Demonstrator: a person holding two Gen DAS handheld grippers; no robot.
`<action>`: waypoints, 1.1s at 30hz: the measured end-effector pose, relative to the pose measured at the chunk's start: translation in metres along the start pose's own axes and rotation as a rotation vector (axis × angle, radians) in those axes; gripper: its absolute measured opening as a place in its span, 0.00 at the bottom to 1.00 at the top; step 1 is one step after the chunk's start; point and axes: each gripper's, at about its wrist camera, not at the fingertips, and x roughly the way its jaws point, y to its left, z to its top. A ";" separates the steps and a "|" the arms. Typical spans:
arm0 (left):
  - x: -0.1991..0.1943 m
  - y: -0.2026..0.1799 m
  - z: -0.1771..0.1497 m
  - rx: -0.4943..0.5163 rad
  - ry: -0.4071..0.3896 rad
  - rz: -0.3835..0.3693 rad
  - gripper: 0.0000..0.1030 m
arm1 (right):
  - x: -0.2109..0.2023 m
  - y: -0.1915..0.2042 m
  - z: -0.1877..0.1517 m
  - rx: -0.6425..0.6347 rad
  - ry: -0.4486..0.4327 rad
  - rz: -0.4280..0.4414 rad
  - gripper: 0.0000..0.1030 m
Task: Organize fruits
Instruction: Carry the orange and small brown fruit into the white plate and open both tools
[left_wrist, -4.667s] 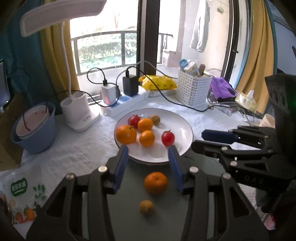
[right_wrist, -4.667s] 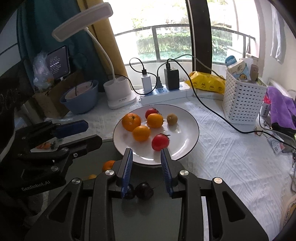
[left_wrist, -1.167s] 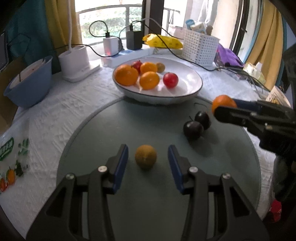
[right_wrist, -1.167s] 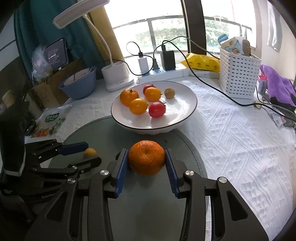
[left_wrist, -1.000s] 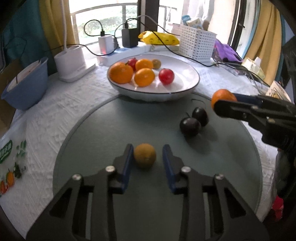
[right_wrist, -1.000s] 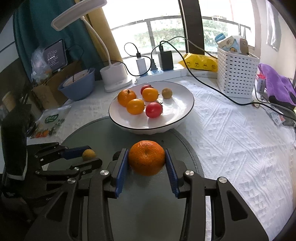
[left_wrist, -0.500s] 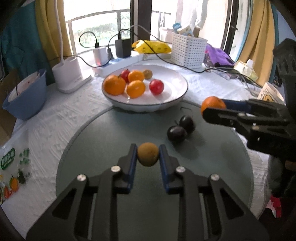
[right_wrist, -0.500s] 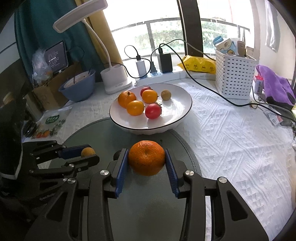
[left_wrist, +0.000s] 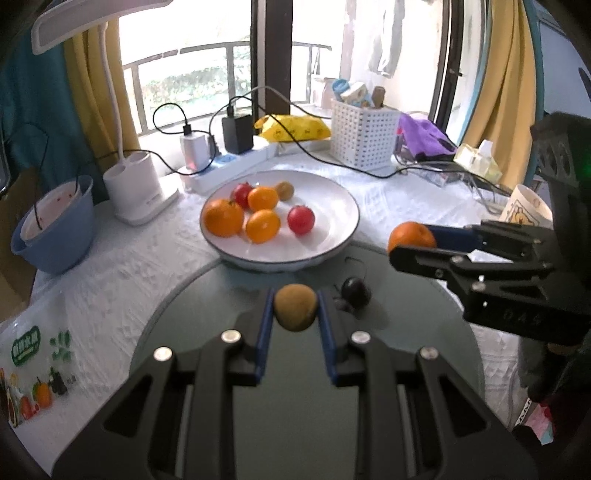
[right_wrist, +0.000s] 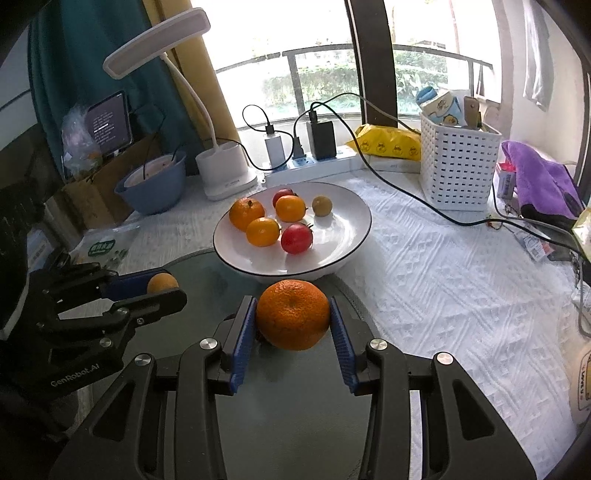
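1. grasp state: a small brown kiwi-like fruit (left_wrist: 295, 308) is clamped between the blue pads of the left gripper (left_wrist: 295, 314); a mandarin orange (right_wrist: 293, 314) is pinched by the right gripper (right_wrist: 293, 317). both fruits are held above the dark round glass mat (left_wrist: 406, 332), short of the white plate (left_wrist: 343, 236).
2. plate contents: three oranges, two red tomato-like fruits and one brown fruit are seen clustered on the plate's left half; the right half is bare.
3. risk: round, smooth fruit may be squeezed out of the pads if the grip is slackened early, and may roll off the mat. fruit released onto the crowded half could be knocked against the others.
4. risk: both grippers are aimed at one plate, so a collision between them is judged possible.
5. surroundings: two dark plum-like fruits (left_wrist: 354, 291) remain on the mat just beside the left gripper. a black cable (right_wrist: 406, 195) runs right of the plate; a desk lamp (right_wrist: 225, 173), blue bowl (right_wrist: 155, 188) and white basket (right_wrist: 458, 162) stand behind, well clear.
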 end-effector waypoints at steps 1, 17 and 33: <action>0.000 0.000 0.001 0.001 0.000 -0.001 0.24 | 0.000 0.000 0.001 -0.001 -0.002 -0.001 0.41; 0.009 0.002 0.028 0.011 -0.024 -0.007 0.24 | 0.007 -0.018 0.020 0.010 -0.021 -0.015 0.41; 0.046 0.003 0.048 0.016 -0.003 -0.035 0.24 | 0.033 -0.042 0.037 0.024 -0.001 -0.032 0.41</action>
